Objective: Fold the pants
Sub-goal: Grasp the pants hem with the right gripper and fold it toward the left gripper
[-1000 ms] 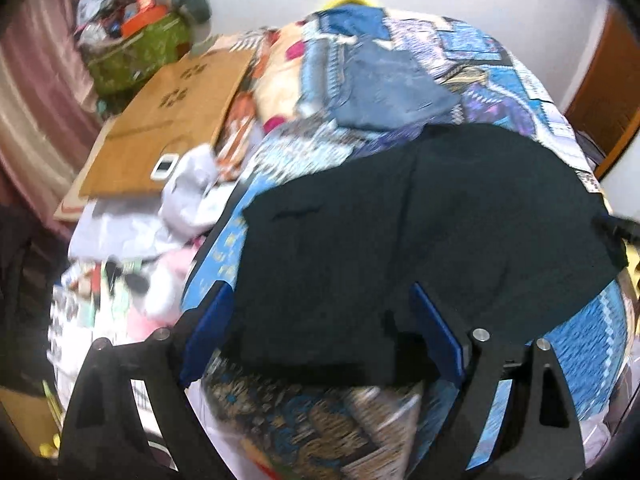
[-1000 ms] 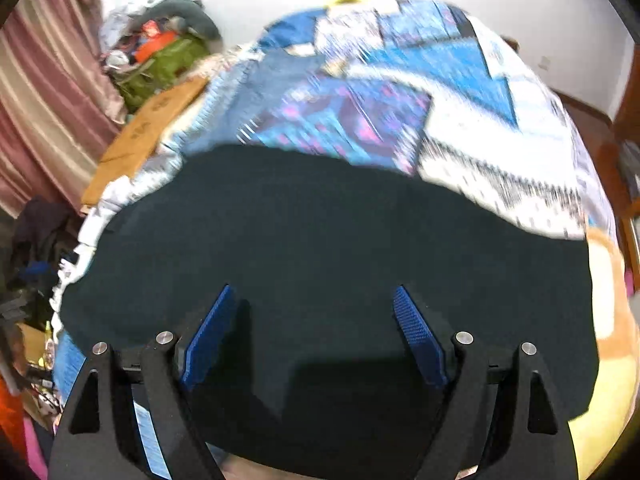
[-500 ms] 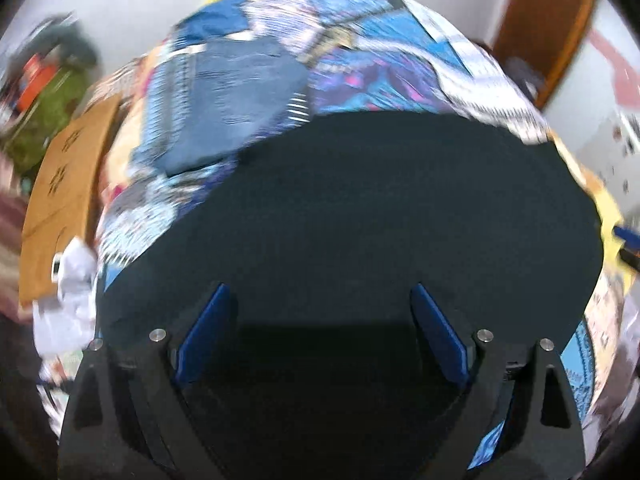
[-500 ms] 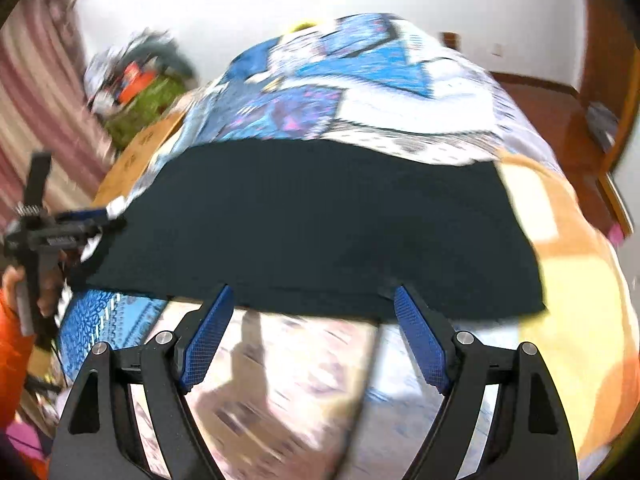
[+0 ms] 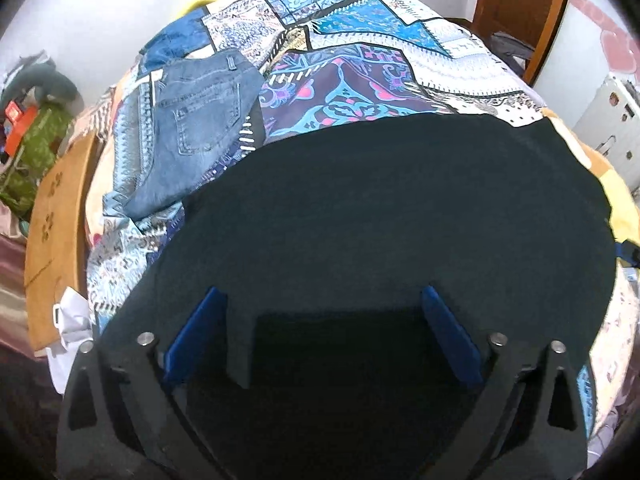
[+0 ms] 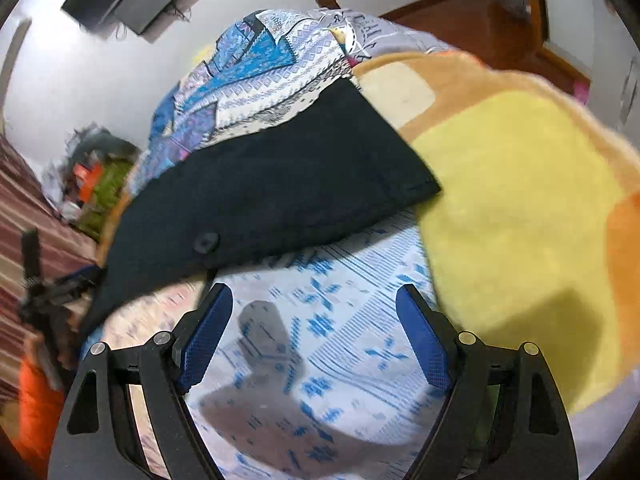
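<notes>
Black pants (image 5: 380,208) lie flat across a patchwork bedspread (image 5: 360,52). My left gripper (image 5: 320,308) is open and empty, low over the near part of the pants. In the right wrist view the pants (image 6: 272,192) lie ahead and to the left, with a button (image 6: 206,242) near their front edge. My right gripper (image 6: 314,306) is open and empty over bare bedspread (image 6: 340,340), just off the pants' edge. The left gripper (image 6: 48,292) shows at the far left of that view.
Folded blue jeans (image 5: 192,120) lie on the bed beyond the black pants at left. A yellow and orange blanket (image 6: 520,220) lies right of the pants. Cardboard (image 5: 56,208) and clutter stand left of the bed. A wooden door (image 5: 520,8) is at the back right.
The left gripper has moved in over the pants and turned right. The right gripper has pulled back off the pants and swung right, now over bare bedspread. Both stayed open.
</notes>
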Demonstrator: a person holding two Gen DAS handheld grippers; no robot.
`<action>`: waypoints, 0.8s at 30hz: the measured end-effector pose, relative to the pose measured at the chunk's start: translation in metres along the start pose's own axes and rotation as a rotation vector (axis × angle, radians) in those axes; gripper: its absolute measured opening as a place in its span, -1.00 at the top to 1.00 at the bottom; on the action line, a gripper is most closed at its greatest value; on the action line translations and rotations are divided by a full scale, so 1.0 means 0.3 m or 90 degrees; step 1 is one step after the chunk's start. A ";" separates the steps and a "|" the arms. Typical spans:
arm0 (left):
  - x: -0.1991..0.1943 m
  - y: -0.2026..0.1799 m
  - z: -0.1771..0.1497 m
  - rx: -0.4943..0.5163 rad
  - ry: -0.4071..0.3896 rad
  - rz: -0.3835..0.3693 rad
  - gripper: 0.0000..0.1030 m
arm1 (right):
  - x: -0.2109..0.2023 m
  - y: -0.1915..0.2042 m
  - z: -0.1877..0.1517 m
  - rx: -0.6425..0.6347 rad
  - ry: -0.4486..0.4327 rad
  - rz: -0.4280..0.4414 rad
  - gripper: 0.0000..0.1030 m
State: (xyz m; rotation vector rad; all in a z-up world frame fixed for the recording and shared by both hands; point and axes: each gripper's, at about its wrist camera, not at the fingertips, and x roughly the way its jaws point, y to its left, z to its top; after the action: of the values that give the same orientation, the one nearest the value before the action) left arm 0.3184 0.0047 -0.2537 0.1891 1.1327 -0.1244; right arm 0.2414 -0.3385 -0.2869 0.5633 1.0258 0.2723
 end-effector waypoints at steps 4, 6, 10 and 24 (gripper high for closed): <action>0.012 0.025 -0.010 -0.033 -0.008 -0.028 -1.00 | 0.034 -0.010 0.032 0.027 -0.011 -0.008 -0.58; 0.014 0.028 -0.015 -0.038 -0.012 -0.037 -1.00 | 0.050 -0.017 0.042 0.042 -0.013 -0.003 -0.58; 0.014 0.025 -0.015 -0.035 -0.018 -0.037 -1.00 | 0.085 -0.051 0.070 0.082 -0.004 0.018 -0.58; -0.022 0.016 -0.027 -0.028 -0.043 -0.022 -1.00 | 0.018 -0.012 0.146 -0.012 -0.048 -0.062 0.88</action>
State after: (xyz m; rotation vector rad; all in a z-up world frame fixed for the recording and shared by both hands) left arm 0.3093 0.0111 -0.2505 0.1251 1.0704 -0.1349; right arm 0.2817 -0.3525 -0.2756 0.5011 0.9732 0.1736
